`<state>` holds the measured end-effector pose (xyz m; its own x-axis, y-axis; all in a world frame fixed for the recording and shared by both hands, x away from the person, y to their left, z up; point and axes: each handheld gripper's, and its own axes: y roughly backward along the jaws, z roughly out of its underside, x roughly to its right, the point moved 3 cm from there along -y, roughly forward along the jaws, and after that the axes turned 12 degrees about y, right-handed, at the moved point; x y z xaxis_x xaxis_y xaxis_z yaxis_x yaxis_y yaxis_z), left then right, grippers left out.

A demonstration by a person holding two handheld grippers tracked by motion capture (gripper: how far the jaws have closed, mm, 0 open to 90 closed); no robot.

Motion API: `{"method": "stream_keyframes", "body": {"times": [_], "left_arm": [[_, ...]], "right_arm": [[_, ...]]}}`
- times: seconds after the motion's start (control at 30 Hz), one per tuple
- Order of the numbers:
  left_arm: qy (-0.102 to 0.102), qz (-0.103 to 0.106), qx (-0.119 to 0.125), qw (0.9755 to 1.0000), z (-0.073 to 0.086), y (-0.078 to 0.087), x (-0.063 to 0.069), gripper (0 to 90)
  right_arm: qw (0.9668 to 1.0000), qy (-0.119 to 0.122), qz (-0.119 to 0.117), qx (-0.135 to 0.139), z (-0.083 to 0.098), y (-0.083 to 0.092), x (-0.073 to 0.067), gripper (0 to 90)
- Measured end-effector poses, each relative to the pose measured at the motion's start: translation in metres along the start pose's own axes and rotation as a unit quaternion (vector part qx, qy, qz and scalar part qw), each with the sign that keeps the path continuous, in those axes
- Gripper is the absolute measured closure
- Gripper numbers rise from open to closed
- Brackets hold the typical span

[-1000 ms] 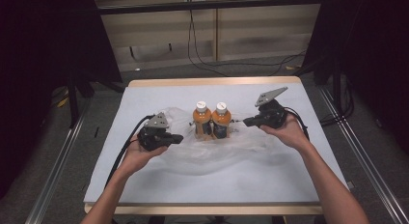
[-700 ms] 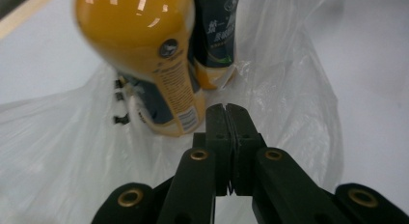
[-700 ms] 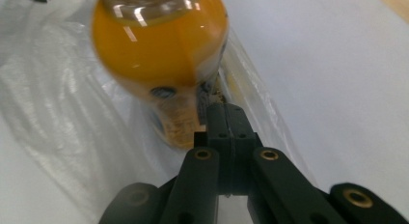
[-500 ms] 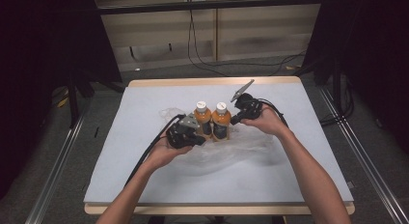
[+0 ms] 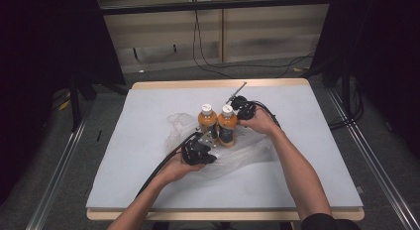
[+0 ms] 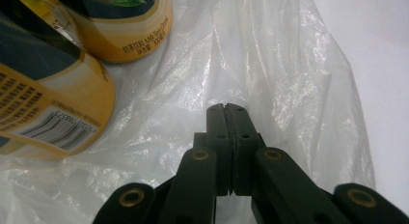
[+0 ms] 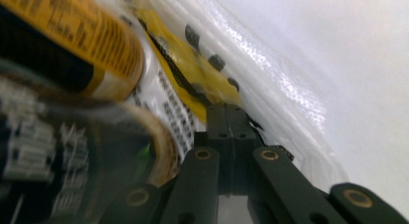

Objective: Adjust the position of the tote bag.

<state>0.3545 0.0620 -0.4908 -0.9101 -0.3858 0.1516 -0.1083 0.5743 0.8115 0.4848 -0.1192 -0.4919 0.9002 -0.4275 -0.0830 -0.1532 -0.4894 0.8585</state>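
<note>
Two orange drink bottles with white caps, one to the left (image 5: 208, 122) and one to the right (image 5: 227, 126), stand side by side on a crumpled clear plastic bag (image 5: 247, 153) in the middle of the table. My left gripper (image 5: 210, 158) is shut, low in front of the left bottle, its tips (image 6: 225, 108) over the bag's folds (image 6: 270, 64) with the bottle bases (image 6: 48, 103) to its left. My right gripper (image 5: 236, 116) is shut, pressed close beside the right bottle; its jaws (image 7: 225, 109) point at the yellow-printed plastic (image 7: 193, 69) by the label (image 7: 72, 35).
A white cover (image 5: 317, 141) spreads over the wooden table, whose edges show at the front (image 5: 223, 214) and back. Black cables trail from both grippers. Metal rails run along the floor on either side.
Both hands have come inward and down toward the bottles. The left gripper moved from the left of the bag to just in front of the bottles; the right one closed in beside the right bottle.
</note>
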Motion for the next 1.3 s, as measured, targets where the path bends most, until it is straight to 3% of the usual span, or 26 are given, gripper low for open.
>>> {"method": "stream_keyframes", "body": {"times": [0.23, 0.57, 0.73, 0.87, 1.0, 1.1, 1.3], "left_arm": [[-0.004, -0.001, 0.001, 1.0, 0.001, 0.0, 0.001, 90.0], [-0.022, 0.0, -0.01, 0.9997, 0.002, 0.001, 0.009, 90.0], [-0.031, 0.005, -0.015, 0.9994, 0.004, 0.002, 0.015, 90.0], [-0.03, 0.011, -0.012, 0.9994, 0.006, 0.002, 0.016, 90.0], [-0.031, 0.016, -0.01, 0.9993, 0.01, 0.005, 0.018, 90.0], [-0.04, 0.018, -0.017, 0.9989, 0.014, 0.008, 0.021, 90.0], [-0.034, 0.024, -0.017, 0.999, 0.018, 0.011, 0.023, 90.0]], "right_arm": [[1.0, -0.008, 0.003, -0.004, -0.005, -0.003, 0.005, 90.0], [0.9988, -0.005, 0.045, -0.016, -0.02, -0.01, 0.012, 90.0], [0.9963, 0.011, 0.08, -0.028, -0.027, -0.014, 0.018, 90.0], [0.9943, 0.003, 0.102, -0.031, -0.032, -0.016, 0.02, 90.0], [0.9918, 0.012, 0.123, -0.034, -0.035, -0.019, 0.023, 90.0], [0.9911, 0.005, 0.129, -0.035, -0.037, -0.02, 0.025, 90.0], [0.9892, -0.007, 0.142, -0.035, -0.041, -0.022, 0.03, 90.0]]}}
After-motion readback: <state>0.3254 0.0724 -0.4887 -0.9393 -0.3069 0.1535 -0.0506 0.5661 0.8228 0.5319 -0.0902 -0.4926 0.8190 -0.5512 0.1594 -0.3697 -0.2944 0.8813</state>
